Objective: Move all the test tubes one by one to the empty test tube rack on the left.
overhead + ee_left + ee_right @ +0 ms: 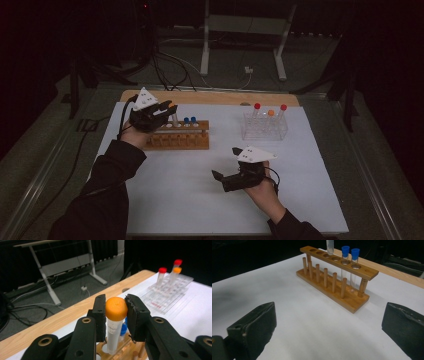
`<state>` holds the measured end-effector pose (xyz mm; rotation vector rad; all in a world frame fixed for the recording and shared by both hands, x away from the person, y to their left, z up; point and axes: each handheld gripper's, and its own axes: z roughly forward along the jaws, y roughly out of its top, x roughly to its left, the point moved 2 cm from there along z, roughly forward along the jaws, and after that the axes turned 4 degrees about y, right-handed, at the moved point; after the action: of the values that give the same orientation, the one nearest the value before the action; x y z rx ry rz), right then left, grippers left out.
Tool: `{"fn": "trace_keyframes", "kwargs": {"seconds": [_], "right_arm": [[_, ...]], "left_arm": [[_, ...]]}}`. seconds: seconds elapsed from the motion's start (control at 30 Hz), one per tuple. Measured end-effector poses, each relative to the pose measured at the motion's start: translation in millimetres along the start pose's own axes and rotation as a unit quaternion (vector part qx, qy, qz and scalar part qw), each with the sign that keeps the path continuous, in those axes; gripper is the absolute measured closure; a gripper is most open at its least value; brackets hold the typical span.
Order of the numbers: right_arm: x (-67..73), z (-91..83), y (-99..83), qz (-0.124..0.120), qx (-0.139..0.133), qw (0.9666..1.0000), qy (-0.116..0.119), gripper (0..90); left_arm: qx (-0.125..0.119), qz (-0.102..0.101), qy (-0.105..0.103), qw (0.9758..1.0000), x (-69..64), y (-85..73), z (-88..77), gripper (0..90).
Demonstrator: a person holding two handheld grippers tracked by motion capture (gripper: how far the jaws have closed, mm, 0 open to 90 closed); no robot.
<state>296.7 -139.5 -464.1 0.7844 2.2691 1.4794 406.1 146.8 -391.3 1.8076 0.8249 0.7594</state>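
The left tongs (116,312) hold the orange-capped tube (115,322) just above the wooden rack (337,277). The clear rack (265,126) at three o'clock waits. The right tongs (329,330) gape wide, empty.

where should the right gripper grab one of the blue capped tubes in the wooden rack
Probably by the blue cap, coming down from above. Both blue-capped tubes stand upright in the wooden rack, and the top bar covers part of the glass, so the caps are the freest part. The left gripper already grips the orange-capped tube that way. The right gripper is open.
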Motion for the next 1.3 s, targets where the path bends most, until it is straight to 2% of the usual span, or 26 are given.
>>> {"fn": "trace_keyframes", "kwargs": {"seconds": [0.2, 0.53, 0.77, 1.0, 1.23, 1.3], "right_arm": [[-1.5, -0.3, -0.6, -0.001, -0.002, 1.0, 0.0, 0.0], [-3.1, -0.5, -2.0, 0.001, -0.001, 1.0, 0.004, 0.0], [-3.6, -0.6, -2.1, 0.002, -0.002, 1.0, 0.006, 0.0], [-5.0, -0.7, -3.0, 0.003, 0.0, 1.0, 0.006, 0.0], [-5.5, -1.7, -2.6, 0.003, -0.004, 1.0, 0.008, 0.0], [-5.4, -2.2, -2.1, 0.003, -0.005, 0.9999, 0.008, 0.0]], "left_arm": [[-0.001, -0.008, 0.01, 0.9999, 1.0, -7.5, 14.0, 71.8], [0.027, -0.031, 0.007, 0.9991, 3.6, -32.7, 33.4, 71.8], [0.048, -0.034, 0.006, 0.9983, 0.1, -46.7, 45.2, 71.8], [0.065, -0.035, 0.007, 0.9972, -0.9, -53.7, 51.5, 71.7], [0.069, -0.051, 0.0, 0.9963, 1.5, -55.1, 51.5, 71.4], [0.07, -0.046, 0.003, 0.9965, 0.9, -54.8, 51.3, 71.4]]}}
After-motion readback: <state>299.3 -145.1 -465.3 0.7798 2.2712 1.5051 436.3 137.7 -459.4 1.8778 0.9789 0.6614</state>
